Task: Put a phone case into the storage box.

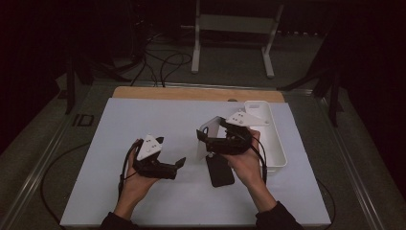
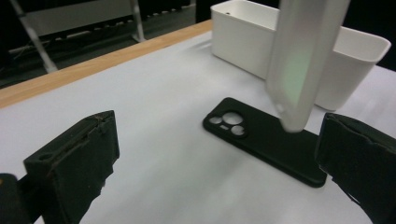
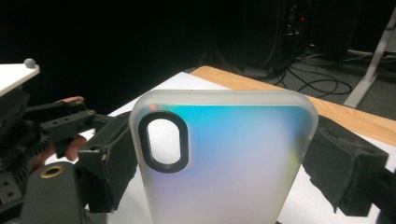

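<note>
The right gripper (image 1: 207, 139) pinches the frosted phone case (image 3: 224, 158) upright by its edges, clear of the black case (image 2: 266, 140) beneath it, while the left gripper (image 1: 174, 167) waits spread beside it.

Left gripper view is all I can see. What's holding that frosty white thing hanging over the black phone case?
Observer: The right tool is. It is shut on a frosted phone case, pinching its two long edges.
Operator: Does it have a hole for a camera?
Observer: Yes, one oval hole with a black rim, near a top corner.
</note>
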`<state>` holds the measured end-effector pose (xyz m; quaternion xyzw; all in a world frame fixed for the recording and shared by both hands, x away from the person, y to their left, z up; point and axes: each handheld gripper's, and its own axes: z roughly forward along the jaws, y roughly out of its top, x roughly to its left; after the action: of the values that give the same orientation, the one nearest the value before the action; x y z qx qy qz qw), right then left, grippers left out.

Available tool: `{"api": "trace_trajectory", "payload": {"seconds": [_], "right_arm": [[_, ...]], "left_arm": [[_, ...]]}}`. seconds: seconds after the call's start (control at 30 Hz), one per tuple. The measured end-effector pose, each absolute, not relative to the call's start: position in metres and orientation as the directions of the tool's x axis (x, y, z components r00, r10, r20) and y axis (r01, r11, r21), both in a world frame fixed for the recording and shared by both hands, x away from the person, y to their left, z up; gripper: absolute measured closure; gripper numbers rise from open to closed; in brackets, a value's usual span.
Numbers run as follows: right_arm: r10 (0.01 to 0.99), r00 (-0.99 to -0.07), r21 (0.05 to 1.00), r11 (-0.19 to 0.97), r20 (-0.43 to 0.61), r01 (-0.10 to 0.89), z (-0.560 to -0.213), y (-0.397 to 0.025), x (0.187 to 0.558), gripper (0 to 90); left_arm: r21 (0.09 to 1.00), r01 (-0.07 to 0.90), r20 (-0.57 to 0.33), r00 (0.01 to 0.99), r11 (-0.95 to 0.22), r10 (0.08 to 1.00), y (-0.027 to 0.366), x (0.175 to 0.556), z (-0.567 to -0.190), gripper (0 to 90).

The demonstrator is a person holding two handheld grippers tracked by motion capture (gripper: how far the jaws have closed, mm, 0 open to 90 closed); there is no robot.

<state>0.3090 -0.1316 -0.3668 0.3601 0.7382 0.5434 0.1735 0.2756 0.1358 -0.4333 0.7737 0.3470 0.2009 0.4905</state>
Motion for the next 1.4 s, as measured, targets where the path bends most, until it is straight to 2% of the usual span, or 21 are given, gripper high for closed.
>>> {"api": "trace_trajectory", "payload": {"seconds": [0.6,0.83,1.1,1.4], "right_arm": [[0.753,-0.652,0.932,0.17,0.087,0.321,-0.354,-0.145,0.324,16.8],[0.759,-0.645,0.93,0.174,0.084,0.325,-0.354,-0.149,0.327,16.8],[0.772,-0.631,0.93,0.174,0.075,0.324,-0.353,-0.154,0.334,16.8],[0.795,-0.605,0.929,0.187,0.048,0.32,-0.352,-0.164,0.344,16.7]], "left_arm": [[0.922,0.327,-0.015,0.567,-0.208,0.824,0.206,0.25,-0.46,0.0],[0.921,0.348,-0.039,0.53,-0.175,0.847,0.227,0.24,-0.471,0.0],[0.932,0.318,-0.013,0.516,-0.177,0.856,0.234,0.229,-0.475,0.0],[0.928,0.325,-0.011,0.515,-0.183,0.857,0.234,0.229,-0.481,0.0]]}}
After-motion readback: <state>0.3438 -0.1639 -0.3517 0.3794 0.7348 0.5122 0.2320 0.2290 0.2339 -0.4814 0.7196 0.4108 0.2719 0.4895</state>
